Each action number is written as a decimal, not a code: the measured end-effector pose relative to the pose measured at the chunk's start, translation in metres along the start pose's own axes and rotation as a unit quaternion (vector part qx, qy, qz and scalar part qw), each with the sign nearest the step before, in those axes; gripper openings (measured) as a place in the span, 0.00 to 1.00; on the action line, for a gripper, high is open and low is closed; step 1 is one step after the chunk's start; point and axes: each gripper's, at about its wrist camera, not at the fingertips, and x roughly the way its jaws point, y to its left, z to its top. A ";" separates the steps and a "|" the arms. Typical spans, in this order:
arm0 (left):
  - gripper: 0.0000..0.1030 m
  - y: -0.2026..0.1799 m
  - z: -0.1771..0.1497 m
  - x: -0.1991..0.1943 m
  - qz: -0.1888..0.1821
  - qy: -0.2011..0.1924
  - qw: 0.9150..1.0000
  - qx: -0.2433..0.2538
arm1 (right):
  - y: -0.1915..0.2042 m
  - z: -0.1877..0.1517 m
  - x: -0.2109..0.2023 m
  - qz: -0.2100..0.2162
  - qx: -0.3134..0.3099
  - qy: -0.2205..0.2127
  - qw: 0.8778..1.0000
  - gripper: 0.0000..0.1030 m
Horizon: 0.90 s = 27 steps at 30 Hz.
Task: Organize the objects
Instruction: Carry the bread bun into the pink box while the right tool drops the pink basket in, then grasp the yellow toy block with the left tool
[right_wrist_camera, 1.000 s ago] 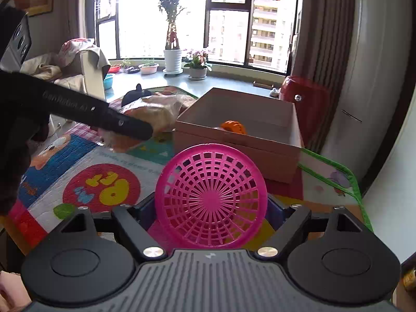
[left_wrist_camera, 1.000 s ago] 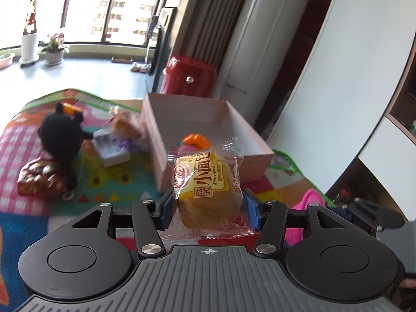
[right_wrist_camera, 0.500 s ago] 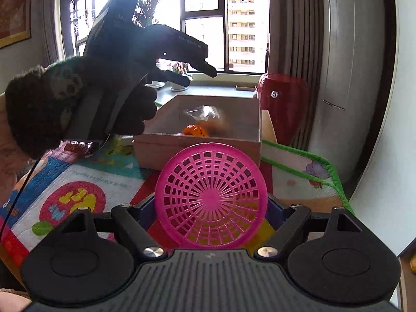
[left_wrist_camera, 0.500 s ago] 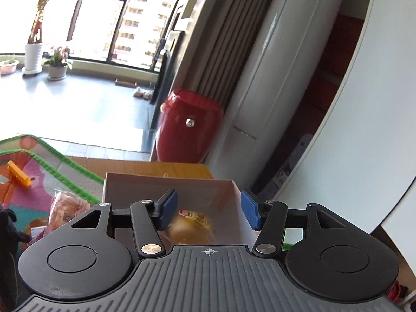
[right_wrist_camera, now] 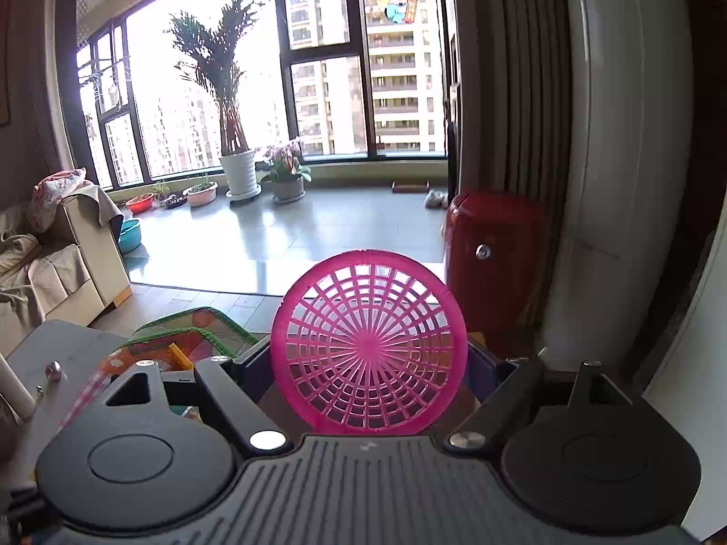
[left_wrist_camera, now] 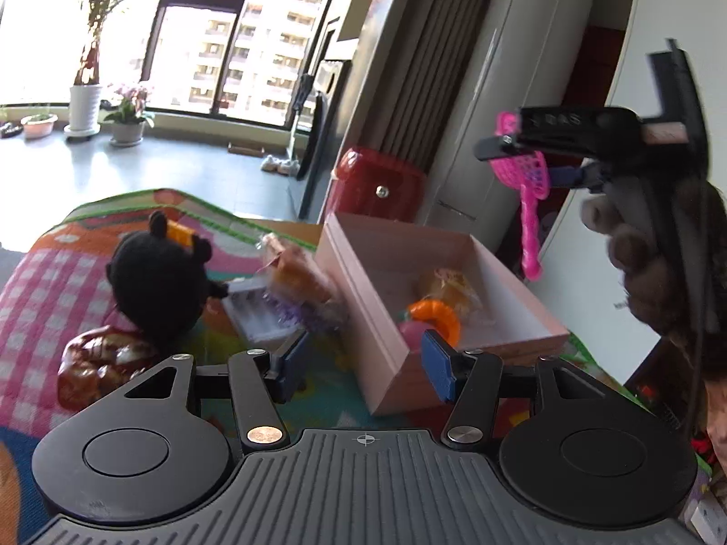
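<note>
1. Left gripper [left_wrist_camera: 363, 363] stood with its blue pads apart and nothing between them, aimed at the near corner of the pink box [left_wrist_camera: 377, 318].
2. Right gripper [right_wrist_camera: 368, 363] was clamped on the pink strainer [right_wrist_camera: 369, 349], whose round mesh stood upright and filled the gap between the pads.
3. From the left wrist, the strainer hung at 2 o'clock, above and beyond the box, with its handle pointing down.
4. Inside the box lay a wrapped bun [left_wrist_camera: 447, 290] and an orange and pink toy [left_wrist_camera: 429, 322].
5. At 10 o'clock on the play mat [left_wrist_camera: 41, 281] sat a black plush toy [left_wrist_camera: 159, 281], with a brown packet [left_wrist_camera: 100, 363] just in front of it.
6. Another wrapped pastry [left_wrist_camera: 295, 272] lay touching the box's left wall.
</note>
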 end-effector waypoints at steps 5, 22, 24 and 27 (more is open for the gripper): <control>0.57 0.028 -0.011 -0.011 0.012 0.021 0.999 -0.021 | 0.015 -0.018 0.058 0.013 0.030 0.091 0.995 0.83; 0.58 0.063 0.050 -0.004 0.033 -0.013 0.998 -0.048 | 0.044 -0.104 -0.037 -0.034 -0.139 0.001 0.990 0.97; 0.57 0.079 0.087 0.012 0.068 -0.011 0.996 -0.065 | 0.048 -0.118 -0.045 -0.022 -0.137 -0.012 0.990 0.99; 0.57 0.110 0.135 0.055 0.078 0.037 0.987 -0.132 | 0.048 -0.145 -0.050 -0.009 -0.120 -0.023 0.992 1.00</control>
